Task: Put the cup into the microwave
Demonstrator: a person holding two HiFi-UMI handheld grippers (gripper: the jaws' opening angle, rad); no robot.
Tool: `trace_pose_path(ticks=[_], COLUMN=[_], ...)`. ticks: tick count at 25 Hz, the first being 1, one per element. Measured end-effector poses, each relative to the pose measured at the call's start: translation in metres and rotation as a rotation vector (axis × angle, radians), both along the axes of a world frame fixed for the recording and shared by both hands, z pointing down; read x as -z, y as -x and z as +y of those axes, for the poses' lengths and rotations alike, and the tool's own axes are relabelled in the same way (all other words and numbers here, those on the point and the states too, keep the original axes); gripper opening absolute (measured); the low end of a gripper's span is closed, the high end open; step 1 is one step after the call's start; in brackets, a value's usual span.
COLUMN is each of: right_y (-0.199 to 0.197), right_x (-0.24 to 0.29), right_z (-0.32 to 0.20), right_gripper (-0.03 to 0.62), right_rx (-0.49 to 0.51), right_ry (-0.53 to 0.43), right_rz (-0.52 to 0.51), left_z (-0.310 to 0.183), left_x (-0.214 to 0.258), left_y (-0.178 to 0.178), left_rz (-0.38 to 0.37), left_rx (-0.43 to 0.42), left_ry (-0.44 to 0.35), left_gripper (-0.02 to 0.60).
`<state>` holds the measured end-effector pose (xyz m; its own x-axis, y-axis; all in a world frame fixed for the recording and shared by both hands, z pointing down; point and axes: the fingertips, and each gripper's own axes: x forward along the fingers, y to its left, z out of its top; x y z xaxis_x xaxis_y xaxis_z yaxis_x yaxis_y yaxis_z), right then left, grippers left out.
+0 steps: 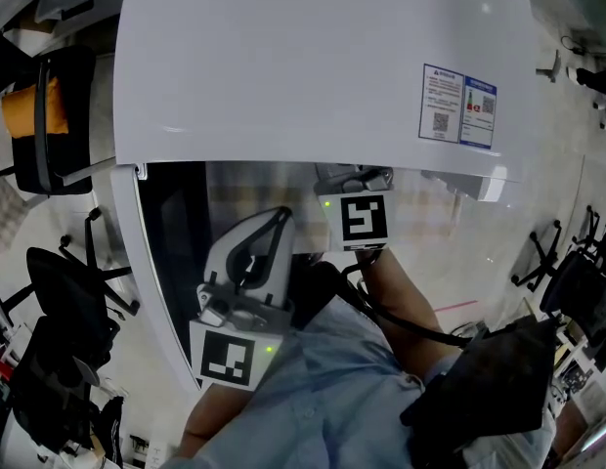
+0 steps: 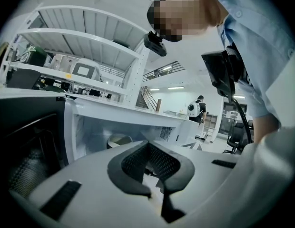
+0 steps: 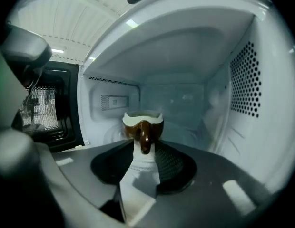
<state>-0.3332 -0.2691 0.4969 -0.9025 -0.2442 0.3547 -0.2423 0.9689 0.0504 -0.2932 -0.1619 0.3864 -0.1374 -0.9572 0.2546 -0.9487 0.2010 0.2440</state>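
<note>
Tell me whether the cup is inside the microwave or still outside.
Inside. The cup stands upright on the floor of the microwave, its handle toward the right gripper, whose jaws stand apart.

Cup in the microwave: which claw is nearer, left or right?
Right. The right claw reaches inside the microwave, its tips right at the cup handle. The left claw sits farther back, outside the opening.

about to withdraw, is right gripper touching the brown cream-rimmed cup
Cannot tell. Right gripper view: brown cup's handle sits between right gripper's open jaws; no plain gap.
</note>
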Motion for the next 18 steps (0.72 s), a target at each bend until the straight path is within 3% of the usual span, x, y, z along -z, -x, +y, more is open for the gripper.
trace_pose_path(ticks=[7, 13, 18], right_y=[-0.051, -0.115, -0.159], right_x=[0.028, 0.093, 0.156], right_z=[0.031, 0.072, 0.093], right_gripper=[0.134, 0.097, 0.079], right_rx=[-0.008, 0.007, 0.003], right_ry=[0.062, 0.152, 0.151], right_rz=[-0.023, -0.094, -0.192], left_z=[0.01, 0.027, 0.035], left_x=[0.03, 0.069, 0.106], left_y=[-0.031, -0.073, -0.093], left_rz=[-0.067, -0.101, -0.155], left_rx=[-0.008, -0.004, 0.0], left_ry=[-0.056, -0.082, -0.136], left_gripper=[0.005, 0.005, 0.005])
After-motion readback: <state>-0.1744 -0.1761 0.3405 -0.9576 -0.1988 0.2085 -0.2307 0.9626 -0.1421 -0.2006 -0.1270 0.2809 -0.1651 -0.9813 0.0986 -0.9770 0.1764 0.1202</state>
